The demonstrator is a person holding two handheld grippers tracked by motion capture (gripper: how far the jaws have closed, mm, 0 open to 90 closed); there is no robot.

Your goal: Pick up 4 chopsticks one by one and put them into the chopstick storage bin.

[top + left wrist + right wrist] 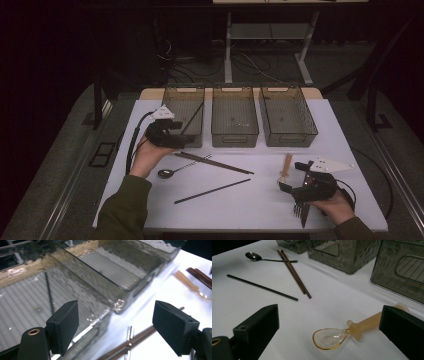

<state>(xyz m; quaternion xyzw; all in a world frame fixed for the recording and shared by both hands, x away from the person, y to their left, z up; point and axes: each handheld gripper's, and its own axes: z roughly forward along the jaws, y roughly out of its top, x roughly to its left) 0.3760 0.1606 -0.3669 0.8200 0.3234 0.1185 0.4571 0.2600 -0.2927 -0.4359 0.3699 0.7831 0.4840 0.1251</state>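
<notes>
My left gripper [169, 131] [117, 332] hovers open at the front right corner of the left clear bin [184, 88] [95, 290], with nothing between its jaws. A thin black chopstick [190, 117] [49, 292] leans inside that bin. At the table's right, my right gripper [292, 176] [330, 330] stands open, low over the white surface. An amber translucent spoon [286, 167] [332, 338] lies on the table between its jaws, untouched, its handle running behind the right jaw.
A middle bin [234, 135] and a right bin [290, 137] stand beside the left one at the back. On the white board [250, 205] lie a brown chopstick pair [212, 162] [294, 272], a black chopstick [212, 191] [262, 287] and a dark spoon [167, 173] [253, 256].
</notes>
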